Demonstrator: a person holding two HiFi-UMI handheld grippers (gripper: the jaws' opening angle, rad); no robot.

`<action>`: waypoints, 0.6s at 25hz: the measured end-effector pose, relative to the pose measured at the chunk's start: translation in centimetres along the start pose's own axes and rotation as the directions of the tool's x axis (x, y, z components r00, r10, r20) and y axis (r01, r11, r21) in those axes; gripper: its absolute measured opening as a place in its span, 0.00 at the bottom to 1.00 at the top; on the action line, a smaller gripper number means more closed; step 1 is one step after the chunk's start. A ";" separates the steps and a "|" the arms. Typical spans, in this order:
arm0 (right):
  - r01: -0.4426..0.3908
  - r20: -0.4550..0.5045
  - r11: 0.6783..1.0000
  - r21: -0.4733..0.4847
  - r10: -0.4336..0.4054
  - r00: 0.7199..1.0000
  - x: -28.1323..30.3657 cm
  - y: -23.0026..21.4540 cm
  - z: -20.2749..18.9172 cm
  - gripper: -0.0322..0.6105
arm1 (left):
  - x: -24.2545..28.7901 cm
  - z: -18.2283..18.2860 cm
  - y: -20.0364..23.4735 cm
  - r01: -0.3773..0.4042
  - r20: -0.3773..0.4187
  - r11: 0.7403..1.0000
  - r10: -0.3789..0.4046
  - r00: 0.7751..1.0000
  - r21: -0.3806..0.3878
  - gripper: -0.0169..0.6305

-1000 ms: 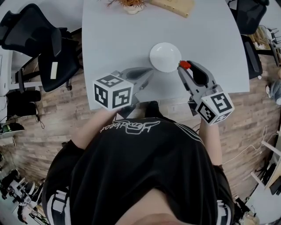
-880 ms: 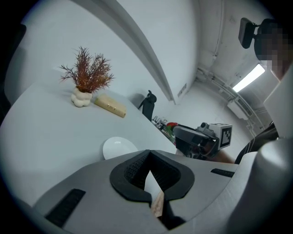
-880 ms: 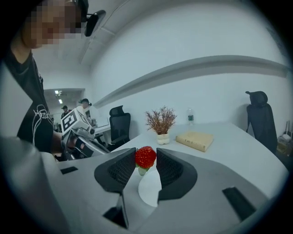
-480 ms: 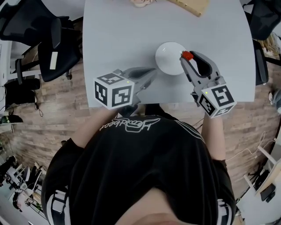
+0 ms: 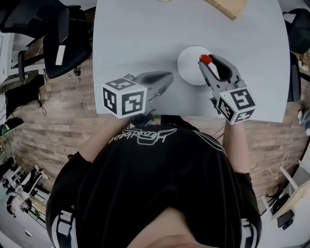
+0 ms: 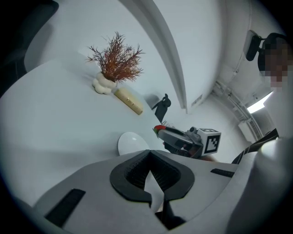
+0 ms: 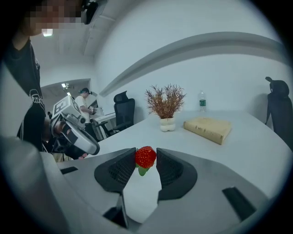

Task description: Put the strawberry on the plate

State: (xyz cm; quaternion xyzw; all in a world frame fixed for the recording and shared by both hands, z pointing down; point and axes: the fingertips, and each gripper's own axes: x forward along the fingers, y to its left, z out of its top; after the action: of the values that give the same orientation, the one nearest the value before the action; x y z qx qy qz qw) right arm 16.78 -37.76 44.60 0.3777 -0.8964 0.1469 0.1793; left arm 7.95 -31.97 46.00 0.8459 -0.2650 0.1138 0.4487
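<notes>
The red strawberry (image 5: 206, 59) (image 7: 145, 156) with its green leaf is pinched between the jaw tips of my right gripper (image 5: 207, 61) (image 7: 145, 158), which is shut on it. In the head view it hangs over the right rim of the small white plate (image 5: 191, 68) on the grey table (image 5: 145, 38). My left gripper (image 5: 167, 77) (image 6: 149, 152) lies low to the left of the plate, its jaws closed tip to tip with nothing between them. The left gripper view shows the plate (image 6: 132, 143) just ahead and the right gripper (image 6: 159, 130) with the strawberry (image 6: 158, 127) beyond.
A tan book (image 5: 227, 7) (image 7: 208, 128) and a small white vase of dried twigs (image 7: 167, 123) (image 6: 104, 84) stand at the far side of the table. Black office chairs (image 5: 58, 38) are at the left. The table's near edge runs right in front of the person.
My right gripper has carried the strawberry from just beside the plate's right rim to above that rim. Both grippers have sunk a little; the left one stays beside the plate.
</notes>
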 end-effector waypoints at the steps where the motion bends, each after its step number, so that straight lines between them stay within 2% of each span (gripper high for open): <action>1: -0.002 -0.016 1.000 -0.005 0.002 1.000 0.3 -0.2 -0.5 0.26 | 0.2 0.0 0.0 0.000 0.003 1.000 0.000 1.000 -0.006 0.04; 7: 0.006 -0.115 0.999 -0.052 -0.012 0.993 2.4 -1.0 -3.6 0.26 | 1.2 -0.9 1.4 -0.028 -0.012 0.999 0.027 1.000 -0.038 0.04; 15: 0.001 -0.258 0.985 -0.173 -0.047 0.965 4.7 -1.2 -7.0 0.26 | 1.6 -1.5 2.0 -0.029 -0.024 0.997 0.027 0.999 -0.073 0.04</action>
State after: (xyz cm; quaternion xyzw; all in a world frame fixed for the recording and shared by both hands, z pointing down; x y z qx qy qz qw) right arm 16.08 -38.74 53.07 0.3491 -0.8696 0.1158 0.3294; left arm 8.21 -32.18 48.98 0.8237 -0.2756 0.1200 0.4809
